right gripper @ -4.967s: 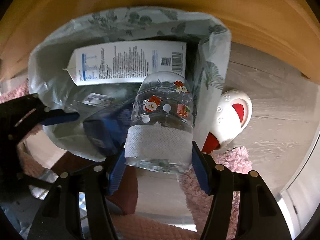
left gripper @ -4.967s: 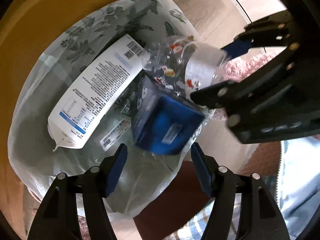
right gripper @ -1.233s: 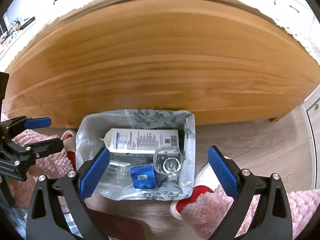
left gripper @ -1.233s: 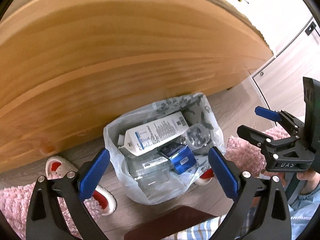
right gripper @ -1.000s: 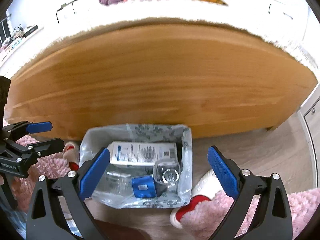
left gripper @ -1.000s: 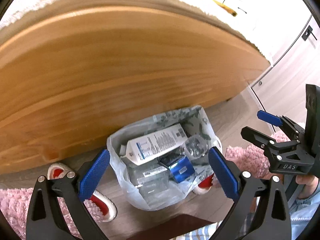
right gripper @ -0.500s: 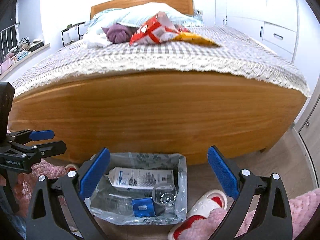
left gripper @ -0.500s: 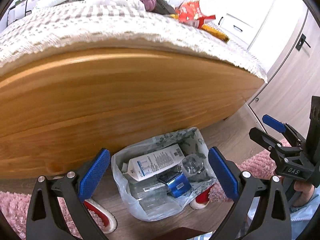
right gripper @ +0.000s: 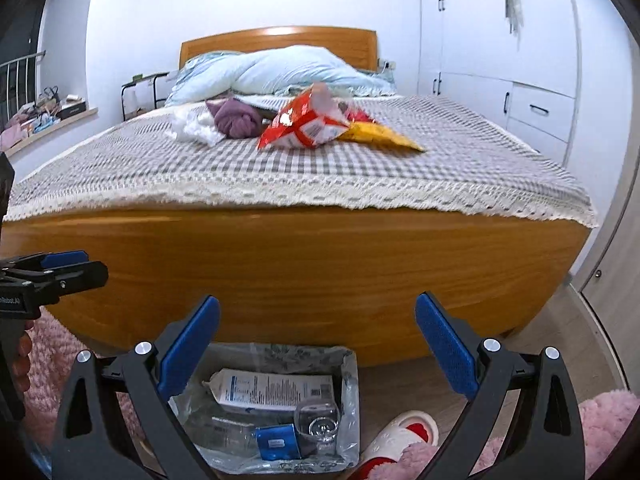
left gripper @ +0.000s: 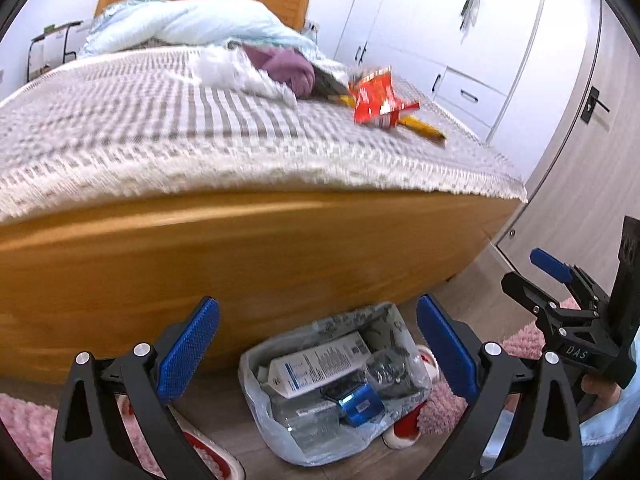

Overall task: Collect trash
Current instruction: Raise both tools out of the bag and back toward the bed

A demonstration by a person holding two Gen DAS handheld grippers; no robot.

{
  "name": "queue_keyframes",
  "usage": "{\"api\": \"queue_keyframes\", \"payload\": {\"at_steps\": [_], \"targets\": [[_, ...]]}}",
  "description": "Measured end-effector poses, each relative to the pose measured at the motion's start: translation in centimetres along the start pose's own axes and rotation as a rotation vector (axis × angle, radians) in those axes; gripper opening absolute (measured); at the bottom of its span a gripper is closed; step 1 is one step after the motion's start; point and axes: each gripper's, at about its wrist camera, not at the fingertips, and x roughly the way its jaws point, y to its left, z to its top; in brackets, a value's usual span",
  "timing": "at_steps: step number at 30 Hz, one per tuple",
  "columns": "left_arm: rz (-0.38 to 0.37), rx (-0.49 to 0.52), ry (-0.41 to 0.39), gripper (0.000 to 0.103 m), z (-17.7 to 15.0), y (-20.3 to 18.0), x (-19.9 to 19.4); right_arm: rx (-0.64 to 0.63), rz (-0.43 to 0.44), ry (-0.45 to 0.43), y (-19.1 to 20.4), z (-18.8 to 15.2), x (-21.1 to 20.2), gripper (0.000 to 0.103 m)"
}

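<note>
On the bed (right gripper: 360,176), a red snack packet (right gripper: 308,124) and yellow wrapper (right gripper: 380,134) remain uncollected while both left tongs (left gripper: 316,344) and right tongs (right gripper: 318,340) hang released, empty, above the floor trash bag (right gripper: 348,364); judged next: reach forward, grasp red packet.

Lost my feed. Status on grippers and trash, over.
Left gripper and right gripper open, empty. Red wrapper and yellow wrapper on bed; bin bag on floor. Path clear.
</note>
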Motion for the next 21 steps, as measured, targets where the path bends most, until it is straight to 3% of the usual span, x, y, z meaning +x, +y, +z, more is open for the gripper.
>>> {"api": "queue_keyframes", "payload": {"at_steps": [21], "targets": [[0.007,0.049,-0.222,0.095,5.8,-0.9,-5.6,-0.013,0.000,-0.193,1.1,5.1,-2.1,0.094]]}}
